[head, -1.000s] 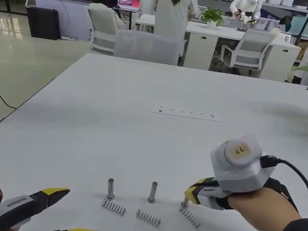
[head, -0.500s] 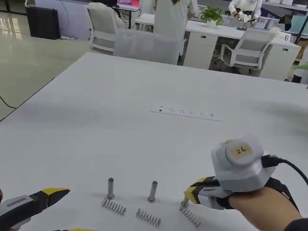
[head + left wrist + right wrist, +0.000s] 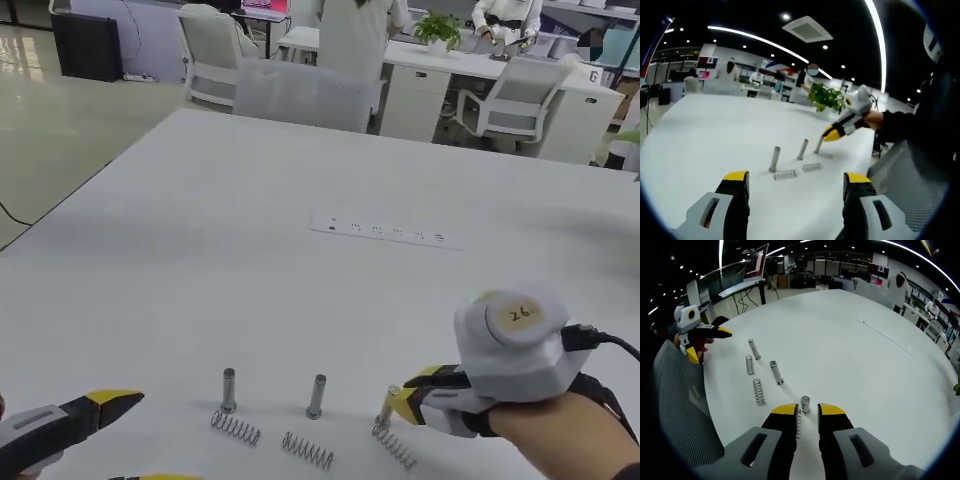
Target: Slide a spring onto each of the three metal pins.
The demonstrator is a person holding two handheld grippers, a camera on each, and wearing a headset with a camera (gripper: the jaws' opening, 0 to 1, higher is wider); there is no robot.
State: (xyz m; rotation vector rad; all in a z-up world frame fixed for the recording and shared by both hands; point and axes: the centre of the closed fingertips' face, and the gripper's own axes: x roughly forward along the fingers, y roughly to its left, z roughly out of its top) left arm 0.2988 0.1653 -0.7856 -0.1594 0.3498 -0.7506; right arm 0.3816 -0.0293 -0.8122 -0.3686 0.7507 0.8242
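Three upright metal pins (image 3: 228, 389) (image 3: 317, 396) (image 3: 385, 408) stand in a row near the table's front edge. A loose spring lies flat in front of each one (image 3: 235, 428) (image 3: 307, 452) (image 3: 395, 448). My right gripper (image 3: 402, 404) is at the right-hand pin (image 3: 805, 404), its yellow tips a narrow gap apart and holding nothing. That pin stands just ahead of the gap, and the nearest spring (image 3: 798, 424) is partly hidden between the jaws. My left gripper (image 3: 796, 179) hovers wide open and empty to the left of the pins (image 3: 100, 408).
The white table (image 3: 300, 180) stretches far ahead, with a flush power strip (image 3: 385, 233) in its middle. Office chairs (image 3: 300, 95), desks and people are beyond the far edge. My hand and a cable (image 3: 600, 345) trail behind the right gripper.
The right gripper has shifted slightly to the right, showing more of the right-hand pin. The left gripper, pins and springs stay put.
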